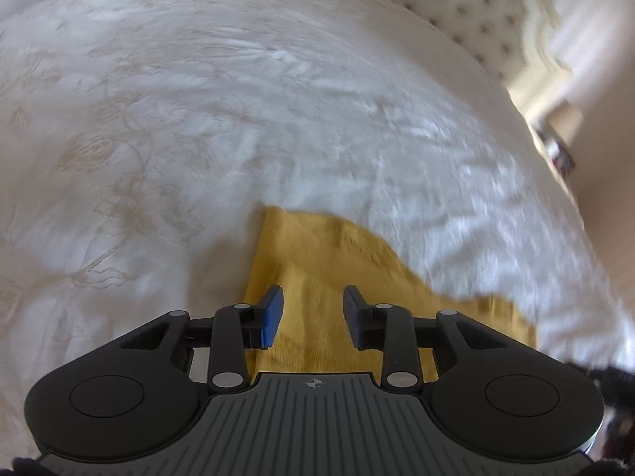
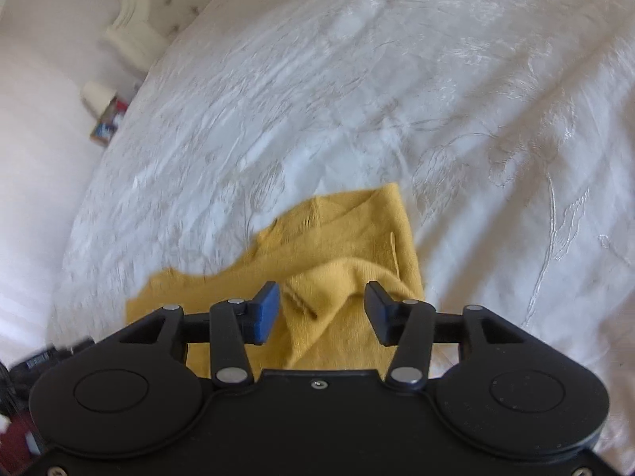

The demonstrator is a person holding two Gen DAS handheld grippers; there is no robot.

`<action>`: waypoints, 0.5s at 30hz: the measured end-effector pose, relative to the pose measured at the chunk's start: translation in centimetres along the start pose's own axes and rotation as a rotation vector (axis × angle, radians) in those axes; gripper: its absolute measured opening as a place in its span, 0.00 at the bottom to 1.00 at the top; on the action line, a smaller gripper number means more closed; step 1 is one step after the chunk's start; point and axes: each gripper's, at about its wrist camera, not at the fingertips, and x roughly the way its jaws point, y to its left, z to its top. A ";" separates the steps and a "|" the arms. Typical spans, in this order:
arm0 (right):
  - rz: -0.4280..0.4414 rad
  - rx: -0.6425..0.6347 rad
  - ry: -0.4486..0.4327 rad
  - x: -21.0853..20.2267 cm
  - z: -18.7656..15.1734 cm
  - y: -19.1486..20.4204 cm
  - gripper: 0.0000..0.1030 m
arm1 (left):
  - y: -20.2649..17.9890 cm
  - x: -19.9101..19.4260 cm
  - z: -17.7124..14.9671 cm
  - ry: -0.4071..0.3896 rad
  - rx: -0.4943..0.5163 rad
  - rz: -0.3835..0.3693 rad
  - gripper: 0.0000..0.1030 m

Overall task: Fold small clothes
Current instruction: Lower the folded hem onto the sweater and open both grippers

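Note:
A small mustard-yellow knit garment (image 1: 317, 261) lies folded on a white embroidered bedspread (image 1: 178, 119). In the left wrist view my left gripper (image 1: 313, 311) hovers over its near part with the jaws apart and nothing pinched between the pads. In the right wrist view the same yellow garment (image 2: 357, 238) shows a fold and a raised crease. My right gripper (image 2: 321, 309) stands open above that crease, and its pads do not press on the cloth. Both views are blurred by motion.
The bedspread (image 2: 397, 79) covers the bed all around the garment. A tufted cream headboard (image 1: 456, 4) stands at the far end. A small box with red and blue print (image 2: 107, 123) sits beside the bed on the floor side.

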 end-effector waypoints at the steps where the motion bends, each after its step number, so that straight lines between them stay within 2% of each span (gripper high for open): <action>1: -0.009 -0.041 0.018 0.1 -0.5 0.5 0.55 | -0.7 0.0 -0.6 0.024 0.052 -0.002 0.32; 4: -0.018 -0.131 0.081 0.8 -2.3 1.8 0.55 | -2.3 0.4 -3.0 0.094 0.158 -0.017 0.32; 9: -0.005 -0.229 0.167 3.4 -4.1 3.7 0.55 | -3.8 2.8 -5.6 0.193 0.239 -0.042 0.32; 12: 0.010 -0.262 0.171 5.0 -3.2 4.5 0.55 | -4.5 4.7 -4.8 0.203 0.279 -0.040 0.32; 15: 0.021 -0.264 0.137 6.4 -0.9 4.6 0.55 | -4.8 6.4 -2.4 0.170 0.279 -0.045 0.32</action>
